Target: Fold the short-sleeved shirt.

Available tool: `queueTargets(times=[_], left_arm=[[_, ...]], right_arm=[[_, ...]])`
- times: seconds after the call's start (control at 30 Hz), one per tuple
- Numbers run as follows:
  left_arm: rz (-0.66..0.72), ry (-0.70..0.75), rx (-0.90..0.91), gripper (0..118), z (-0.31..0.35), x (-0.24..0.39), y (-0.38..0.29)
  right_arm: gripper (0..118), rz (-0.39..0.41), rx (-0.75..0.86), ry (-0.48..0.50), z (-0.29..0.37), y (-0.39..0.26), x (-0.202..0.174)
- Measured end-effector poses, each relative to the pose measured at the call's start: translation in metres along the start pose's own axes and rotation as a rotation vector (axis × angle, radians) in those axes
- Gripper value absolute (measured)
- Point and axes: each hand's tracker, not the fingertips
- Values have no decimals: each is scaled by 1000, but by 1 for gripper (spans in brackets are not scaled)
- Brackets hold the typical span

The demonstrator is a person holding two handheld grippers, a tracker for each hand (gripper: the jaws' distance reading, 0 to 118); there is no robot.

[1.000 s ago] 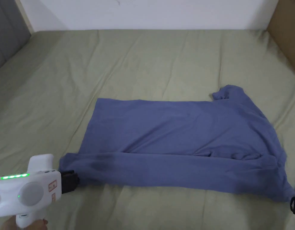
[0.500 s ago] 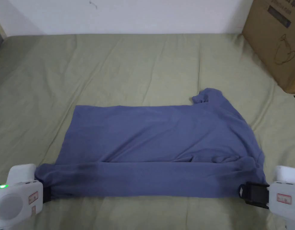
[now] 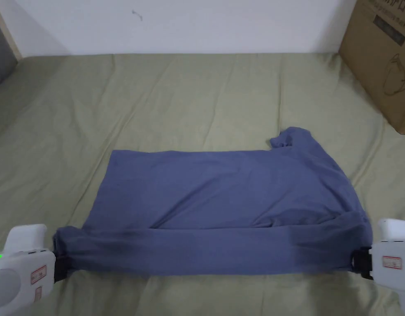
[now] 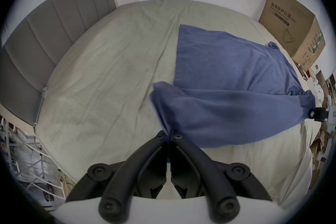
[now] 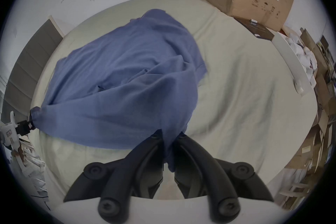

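Left gripper (image 3: pixel 59 263) is clamped on the near left corner of the blue shirt (image 3: pixel 222 197); right gripper (image 3: pixel 358 260) is clamped on its near right corner, jaws closed on cloth. The shirt's near edge is stretched between them, the rest lying flat on the green bed sheet (image 3: pixel 189 94). Beyond the shirt's right end stands a cardboard box (image 3: pixel 382 61)

A bedroom put to use for storage: a wide bed (image 3: pixel 197 94) under a creased olive-green sheet stands against a plain white wall (image 3: pixel 197 24), a grey padded headboard (image 4: pixel 54 28) at the bed's left end. A large cardboard box (image 3: pixel 382 61) sits on its right end, and beyond that end lie more flattened cardboard and clutter (image 5: pixel 318 100).
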Motion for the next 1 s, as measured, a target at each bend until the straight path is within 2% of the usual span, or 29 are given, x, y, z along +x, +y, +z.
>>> queueTargets(times=[0.13,0.2,0.33,0.4,0.43,0.47,0.5,0.53,0.57,0.63,0.77,0.8,0.83,0.87,0.9,0.93,1.0], left_arm=[[14,-46,1,1,31,-6,-15],[8,-43,-6,1,43,-4,-30],[-17,-45,-59,1,48,9,-76],[-47,-26,-77,1,41,14,-94],[-39,-30,-74,4,31,9,-99],[-11,-28,-75,19,28,6,-101],[11,-32,-76,36,30,5,-98],[16,-29,-74,55,33,5,-96],[22,-20,-62,68,36,6,-92],[16,-28,-34,69,47,7,-81],[-9,-36,74,69,71,19,-54],[-2,-51,92,67,74,22,-49],[-1,-66,107,61,76,27,-45],[-2,-69,111,39,74,32,-42],[-5,-68,110,12,70,36,-40],[-11,-62,105,0,65,39,-40],[-7,-62,56,0,51,44,-44]], right_arm=[[9,8,13,-12,32,-16,21],[9,-41,-12,19,42,-35,32],[9,-14,-68,-37,32,-80,39],[12,-90,-70,-6,21,-97,44],[22,-124,-65,11,19,-100,45],[55,-132,-59,7,19,-100,45],[79,-122,-68,-15,21,-98,42],[87,-113,-73,-25,23,-97,41],[87,-95,-60,-31,28,-96,40],[87,-44,7,-36,43,-88,38],[83,16,96,-33,73,-69,30],[73,28,111,-33,78,-65,27],[57,36,116,-35,80,-62,25],[27,34,118,-40,80,-61,22],[8,29,115,-42,76,-60,21],[2,24,110,-39,72,-60,21],[0,13,63,-39,59,-65,20]])
